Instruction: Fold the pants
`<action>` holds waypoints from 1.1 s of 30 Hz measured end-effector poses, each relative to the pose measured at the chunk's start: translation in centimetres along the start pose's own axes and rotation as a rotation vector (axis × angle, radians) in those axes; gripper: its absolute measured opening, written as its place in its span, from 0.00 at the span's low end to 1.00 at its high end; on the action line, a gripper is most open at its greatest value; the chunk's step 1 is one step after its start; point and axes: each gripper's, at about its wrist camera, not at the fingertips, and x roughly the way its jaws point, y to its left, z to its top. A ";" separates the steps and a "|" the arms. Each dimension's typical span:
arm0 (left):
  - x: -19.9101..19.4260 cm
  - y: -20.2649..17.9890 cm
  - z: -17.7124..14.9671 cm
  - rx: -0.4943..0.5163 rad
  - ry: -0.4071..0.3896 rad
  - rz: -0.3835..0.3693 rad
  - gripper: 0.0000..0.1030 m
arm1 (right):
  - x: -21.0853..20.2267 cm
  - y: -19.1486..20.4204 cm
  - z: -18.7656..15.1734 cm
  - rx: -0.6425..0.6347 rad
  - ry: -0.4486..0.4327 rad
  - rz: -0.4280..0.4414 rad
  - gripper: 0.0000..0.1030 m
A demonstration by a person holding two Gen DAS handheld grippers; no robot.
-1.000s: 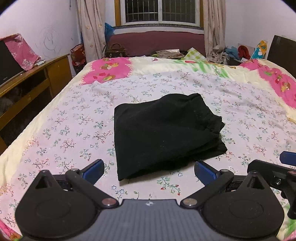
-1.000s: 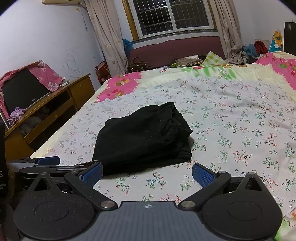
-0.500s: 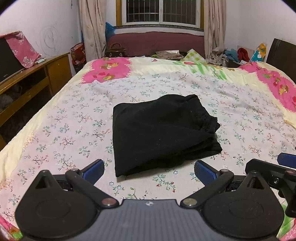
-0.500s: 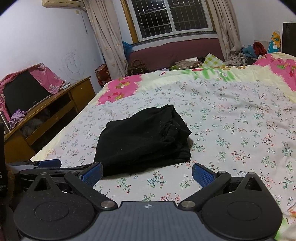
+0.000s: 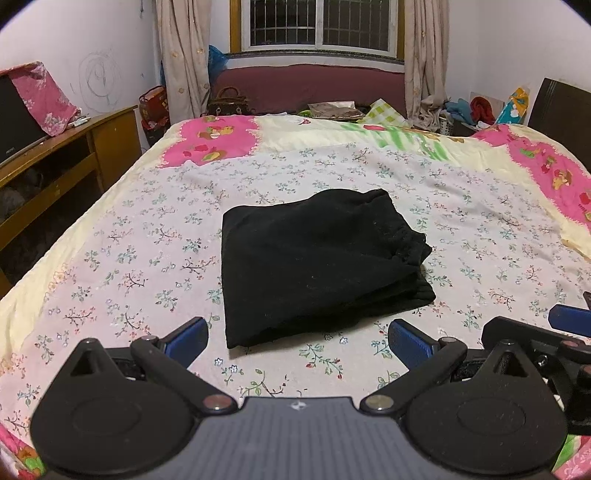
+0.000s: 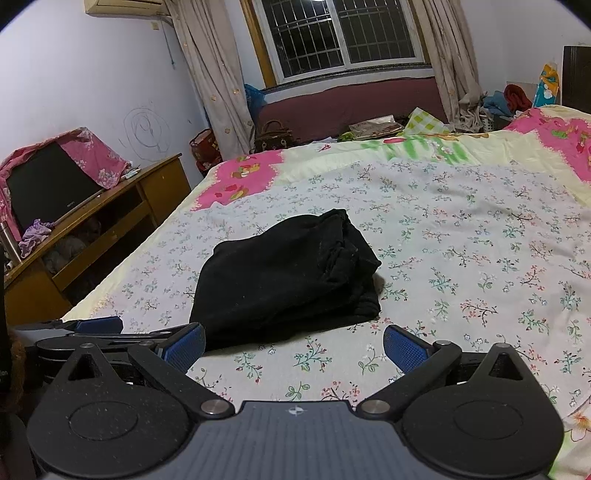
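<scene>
Nearest in the left wrist view, the left gripper [image 5: 298,342] hangs just above the bed with its 2 blue-padded fingers [image 5: 186,340] spread wide and nothing between them. Off its right side, the edge of the right gripper [image 5: 570,320] shows, close beside it. In the right wrist view the right gripper [image 6: 293,345] is likewise spread wide and empty, its 2 blue pads well apart, with the left gripper's [image 6: 99,325] blue tip just to its left.

Just ahead of both claws, apart from every finger, the black pants [image 5: 317,266] lie folded into a compact, stacked rectangle on the floral bedsheet [image 5: 140,258]; from the right gripper they [image 6: 288,280] sit ahead and slightly left, the gathered waistband edge turned to the far right of the bundle.

Farther ahead, pink cartoon patches [image 5: 210,140] border the sheet. To the far left stands a wooden desk [image 6: 122,206] with a cloth-draped screen [image 6: 48,184]. Beyond the bed, a brown handbag [image 5: 229,101], curtains [image 5: 181,55] and a barred window [image 5: 317,24]
</scene>
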 end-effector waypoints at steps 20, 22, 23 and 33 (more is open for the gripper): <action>-0.2 -0.4 -0.8 0.002 0.058 0.016 1.00 | -0.3 -0.3 -0.6 0.017 0.017 -0.004 0.92; -0.1 -0.5 -1.0 0.005 0.065 0.019 1.00 | -0.2 -0.3 -0.8 0.022 0.021 -0.007 0.92; -0.2 -0.6 -1.1 0.007 0.067 0.019 1.00 | -0.2 -0.3 -0.8 0.024 0.023 -0.008 0.92; -0.1 -0.5 -1.4 -0.012 0.093 0.011 1.00 | -0.1 -0.3 -1.3 0.025 0.038 -0.017 0.92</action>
